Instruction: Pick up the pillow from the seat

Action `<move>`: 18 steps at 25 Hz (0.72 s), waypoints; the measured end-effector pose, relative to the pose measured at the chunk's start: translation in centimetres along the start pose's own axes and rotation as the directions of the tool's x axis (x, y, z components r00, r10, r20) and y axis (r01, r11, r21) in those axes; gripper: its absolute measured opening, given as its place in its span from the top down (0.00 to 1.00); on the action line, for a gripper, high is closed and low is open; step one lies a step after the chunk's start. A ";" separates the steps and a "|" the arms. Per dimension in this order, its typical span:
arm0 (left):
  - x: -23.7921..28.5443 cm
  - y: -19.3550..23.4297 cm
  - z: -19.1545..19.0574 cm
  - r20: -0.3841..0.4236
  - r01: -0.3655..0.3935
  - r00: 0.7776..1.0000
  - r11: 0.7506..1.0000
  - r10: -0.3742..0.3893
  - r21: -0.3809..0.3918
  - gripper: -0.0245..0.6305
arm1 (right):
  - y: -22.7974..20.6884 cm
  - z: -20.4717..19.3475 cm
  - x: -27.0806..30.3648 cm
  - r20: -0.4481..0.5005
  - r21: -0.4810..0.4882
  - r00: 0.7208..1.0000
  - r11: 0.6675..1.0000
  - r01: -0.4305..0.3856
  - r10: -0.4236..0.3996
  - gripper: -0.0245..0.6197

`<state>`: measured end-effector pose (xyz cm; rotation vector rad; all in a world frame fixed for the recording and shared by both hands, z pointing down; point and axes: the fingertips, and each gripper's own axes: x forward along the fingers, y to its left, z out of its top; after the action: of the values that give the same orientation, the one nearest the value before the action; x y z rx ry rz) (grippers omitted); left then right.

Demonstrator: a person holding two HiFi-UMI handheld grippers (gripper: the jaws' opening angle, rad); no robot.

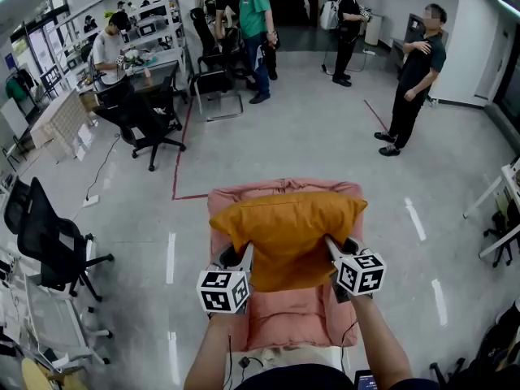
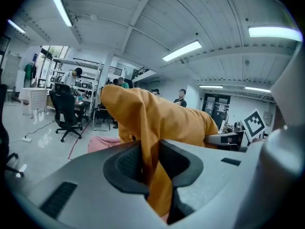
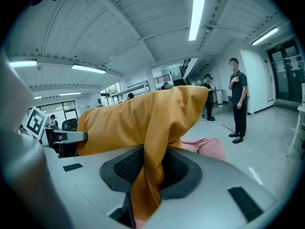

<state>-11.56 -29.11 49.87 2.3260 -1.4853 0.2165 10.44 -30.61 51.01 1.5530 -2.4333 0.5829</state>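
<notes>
An orange pillow [image 1: 286,232] hangs in the air above the pink seat [image 1: 292,319], held at both near corners. My left gripper [image 1: 242,260] is shut on the pillow's left corner, and in the left gripper view the orange fabric [image 2: 151,128] runs pinched down between the dark pads [image 2: 125,163]. My right gripper [image 1: 333,250] is shut on the right corner, where a fold of the pillow [image 3: 147,128] drops between its pads [image 3: 127,167]. The pink seat [image 3: 209,148] shows below and behind the pillow.
Black office chairs stand at the left [image 1: 45,238] and further back [image 1: 150,120]. A person in black [image 1: 414,80] stands on the floor at the right. Other people [image 1: 253,23] are by desks at the back. A white table edge [image 1: 504,197] sits at the right.
</notes>
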 end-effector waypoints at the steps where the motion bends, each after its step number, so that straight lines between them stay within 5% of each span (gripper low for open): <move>1: -0.4 -0.1 0.2 0.006 0.002 1.000 1.000 -0.002 -0.001 0.82 | 0.3 0.2 -0.3 0.007 -0.001 1.000 1.000 0.001 -0.001 0.79; 18: -7.4 -1.7 1.6 0.077 0.036 0.996 0.999 -0.039 0.035 0.82 | 5.0 1.5 -6.4 0.091 -0.026 0.995 0.999 0.032 -0.030 0.79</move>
<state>-13.38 -22.89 45.63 2.4116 -1.4835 0.1441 8.70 -24.13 46.19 1.6372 -2.4662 0.4813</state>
